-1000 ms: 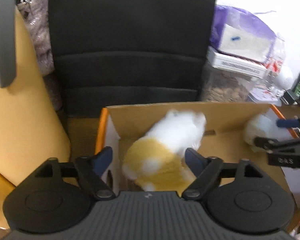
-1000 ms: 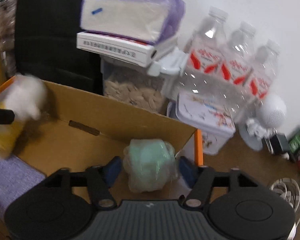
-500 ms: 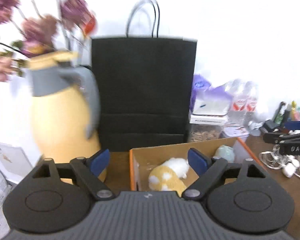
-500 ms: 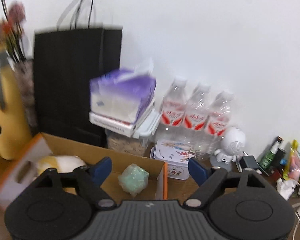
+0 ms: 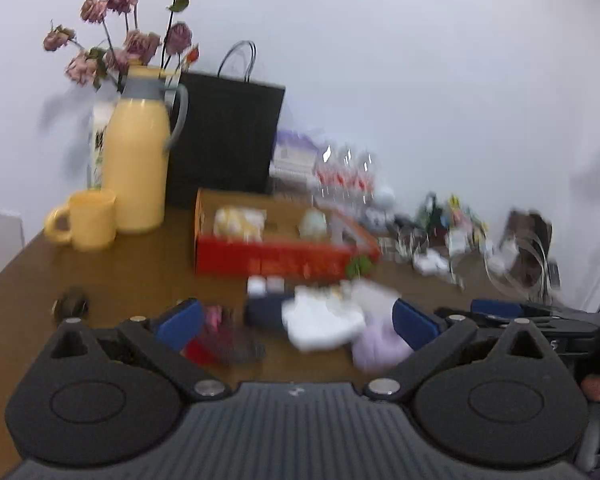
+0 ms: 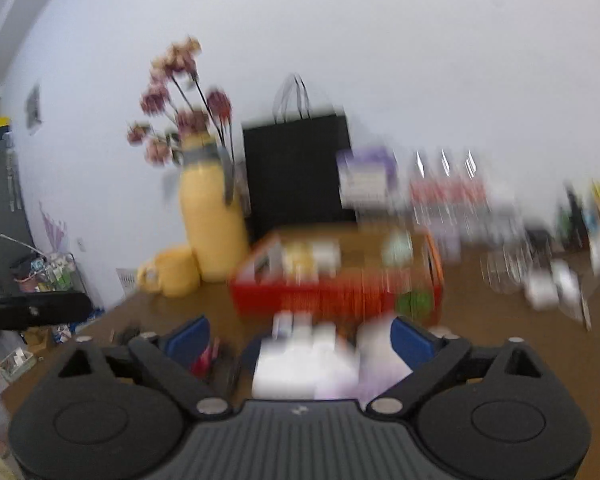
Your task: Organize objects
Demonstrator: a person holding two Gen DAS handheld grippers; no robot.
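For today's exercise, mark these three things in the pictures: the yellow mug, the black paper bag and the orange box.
yellow mug [image 5: 93,220], left wrist view, on its side wall.
black paper bag [image 5: 224,140], left wrist view, on its front face.
orange box [image 5: 276,262], left wrist view, on its near outer wall.

On the worktop [image 5: 140,276], a box [image 5: 276,258] holds two toys; jug [image 5: 138,164] and mug [image 5: 86,220] left, bag [image 5: 224,140] behind, clutter before it.

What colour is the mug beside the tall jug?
Yellow mug, matching the jug; clearest in the left wrist view.
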